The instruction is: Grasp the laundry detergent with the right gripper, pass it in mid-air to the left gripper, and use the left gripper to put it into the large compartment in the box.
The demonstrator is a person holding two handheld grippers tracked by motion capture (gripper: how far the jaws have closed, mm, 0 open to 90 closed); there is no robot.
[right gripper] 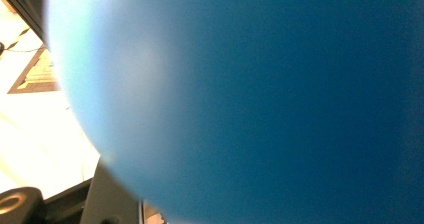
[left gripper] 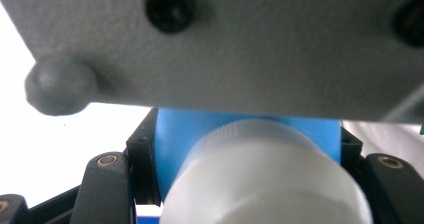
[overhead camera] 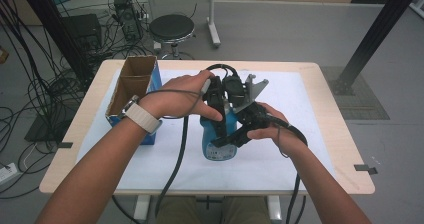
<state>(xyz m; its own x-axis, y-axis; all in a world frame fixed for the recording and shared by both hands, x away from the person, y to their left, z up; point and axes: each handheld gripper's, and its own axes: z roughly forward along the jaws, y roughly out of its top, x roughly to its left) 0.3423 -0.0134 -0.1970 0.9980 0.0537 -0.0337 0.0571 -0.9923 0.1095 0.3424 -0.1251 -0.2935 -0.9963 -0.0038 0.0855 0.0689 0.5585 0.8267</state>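
A blue bottle (overhead camera: 219,146) with a white cap stands upright on the white mat (overhead camera: 165,166) at the table's middle. My left gripper (overhead camera: 218,115) comes down onto its top, shut on the white cap (left gripper: 265,184), which sits between the black fingers (left gripper: 142,159) with the blue bottle body (left gripper: 200,129) behind. My right gripper (overhead camera: 234,136) reaches in from the right and is shut on the bottle's blue body (right gripper: 250,104), blurred and very close in its own view. Its grey three-cornered plate (overhead camera: 252,90) rises behind the bottle, and this plate (left gripper: 225,44) also spans the top of the left gripper view.
An open cardboard box (overhead camera: 132,91) with blue sides stands on the table's left, close to my left forearm. Behind the table are a black stool (overhead camera: 171,29), tangled cables (overhead camera: 45,84) on the floor at left, and a black post (overhead camera: 375,34) at right.
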